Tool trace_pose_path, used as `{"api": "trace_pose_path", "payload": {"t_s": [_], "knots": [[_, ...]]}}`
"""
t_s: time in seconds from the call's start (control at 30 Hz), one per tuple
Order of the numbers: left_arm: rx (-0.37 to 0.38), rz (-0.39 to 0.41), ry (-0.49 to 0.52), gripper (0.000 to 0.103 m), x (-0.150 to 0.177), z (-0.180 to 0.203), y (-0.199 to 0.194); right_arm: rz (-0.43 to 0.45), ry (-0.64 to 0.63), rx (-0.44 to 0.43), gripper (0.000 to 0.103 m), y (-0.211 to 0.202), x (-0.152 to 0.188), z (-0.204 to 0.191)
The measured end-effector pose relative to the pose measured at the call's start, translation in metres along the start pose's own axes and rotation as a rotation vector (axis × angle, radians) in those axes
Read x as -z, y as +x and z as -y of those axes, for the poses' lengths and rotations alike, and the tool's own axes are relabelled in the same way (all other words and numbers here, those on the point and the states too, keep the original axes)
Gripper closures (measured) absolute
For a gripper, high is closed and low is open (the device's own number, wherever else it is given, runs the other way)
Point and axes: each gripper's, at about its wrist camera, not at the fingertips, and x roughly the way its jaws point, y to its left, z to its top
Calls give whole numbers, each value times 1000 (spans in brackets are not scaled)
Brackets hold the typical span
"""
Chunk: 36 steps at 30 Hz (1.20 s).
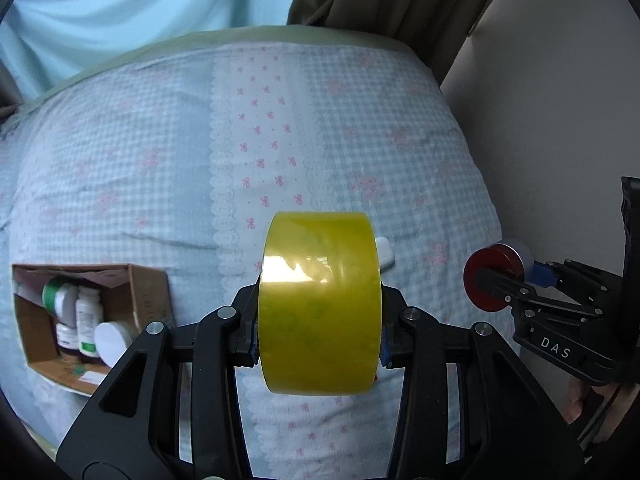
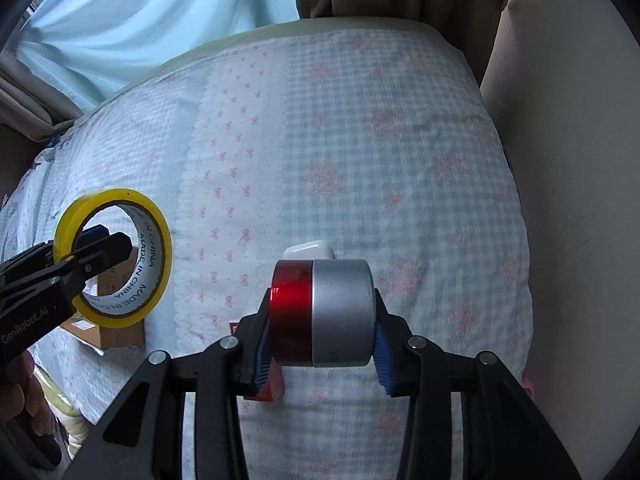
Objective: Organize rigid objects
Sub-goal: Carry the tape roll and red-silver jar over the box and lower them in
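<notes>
Both grippers lifted over the bed (image 1: 160, 152), each clenched on a rigid roll-shaped thing.

The left gripper (image 1: 318, 338) has its fingers clamped across the flat faces of the yellow tape roll (image 1: 318, 304): light, stiff, glossy, likely slippery. The right gripper (image 2: 318, 350) grips the red-and-silver cylinder (image 2: 324, 312) by its ends; it looks hard and heavier. The cardboard box (image 1: 148, 284) of bottles sits at nine o'clock in the left view.
</notes>
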Motion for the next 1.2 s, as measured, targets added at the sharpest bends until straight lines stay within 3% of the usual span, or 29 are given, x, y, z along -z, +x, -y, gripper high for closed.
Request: {"api": "trace_pose_path", "payload": {"t_s": [0.3,0.67,0.93,1.2], "knots": [[-16,88,-42,66,21,-35,-103,81,-88,-71,64,-85,14,-61],[-23,183,-70,66,46,-125,-179,144,-159,-114,64,-133,35,-163],[-46,174,-32,66,67,-222,-197,133,-112,-108,64,-122,45,-249],[-45,70,-3,66,76,-324,-169,67,-35,-93,64,-84,53,-331]]}}
